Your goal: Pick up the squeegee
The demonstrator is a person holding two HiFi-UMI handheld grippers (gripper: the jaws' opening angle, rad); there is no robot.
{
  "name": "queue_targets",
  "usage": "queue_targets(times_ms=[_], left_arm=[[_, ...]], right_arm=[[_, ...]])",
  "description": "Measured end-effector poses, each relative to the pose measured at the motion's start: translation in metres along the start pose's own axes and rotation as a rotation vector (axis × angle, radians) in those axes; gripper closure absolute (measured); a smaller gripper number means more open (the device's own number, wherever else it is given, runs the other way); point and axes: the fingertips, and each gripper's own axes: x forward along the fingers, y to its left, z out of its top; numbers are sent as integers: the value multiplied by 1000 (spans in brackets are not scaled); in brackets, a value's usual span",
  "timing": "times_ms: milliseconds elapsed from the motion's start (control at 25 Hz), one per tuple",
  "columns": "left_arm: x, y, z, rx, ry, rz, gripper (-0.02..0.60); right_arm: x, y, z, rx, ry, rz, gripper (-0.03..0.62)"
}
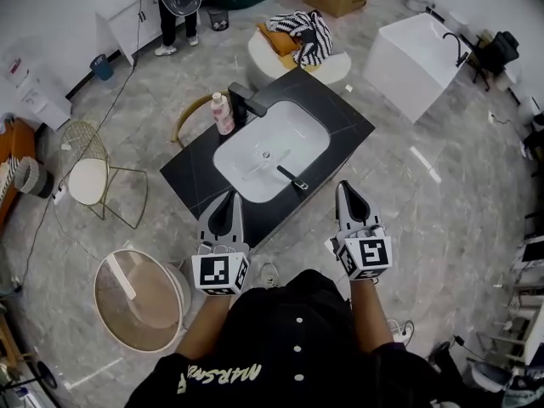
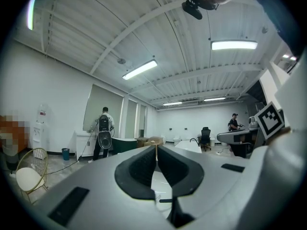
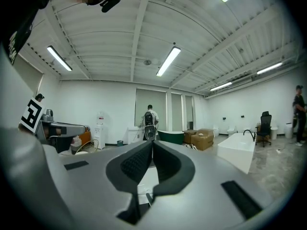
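Observation:
A small black squeegee (image 1: 292,178) lies on the near right rim of the white basin (image 1: 272,147), which is set in a black countertop (image 1: 344,121). My left gripper (image 1: 228,197) is held level over the counter's near edge, left of the squeegee, its jaws shut and empty. My right gripper (image 1: 344,187) hangs just off the counter's near right side, a short way right of the squeegee, also shut with nothing in it. The left gripper view shows the left gripper (image 2: 156,146) with pads together. In the right gripper view the right gripper (image 3: 152,142) is likewise shut.
A pink bottle (image 1: 223,113) and a black faucet (image 1: 246,102) stand at the basin's far left. A round side table (image 1: 140,300) and a wire chair (image 1: 85,172) stand to the left. A white bathtub (image 1: 416,53) is at the far right, and a person (image 1: 177,7) stands at the back.

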Motion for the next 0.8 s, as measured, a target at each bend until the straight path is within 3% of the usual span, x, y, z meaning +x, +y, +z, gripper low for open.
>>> queue_targets(times_ms=[200,560,800], left_arm=[[21,11,-5,-9,18,12,563],[59,19,0,-4,19,100,563],[71,22,-9,-20,36,160,563]], right_arm=[[27,-6,-9,4,37,23,595],[92,-25,-9,-3,62,137,595],[125,-28,-42,-15,168,229,594]])
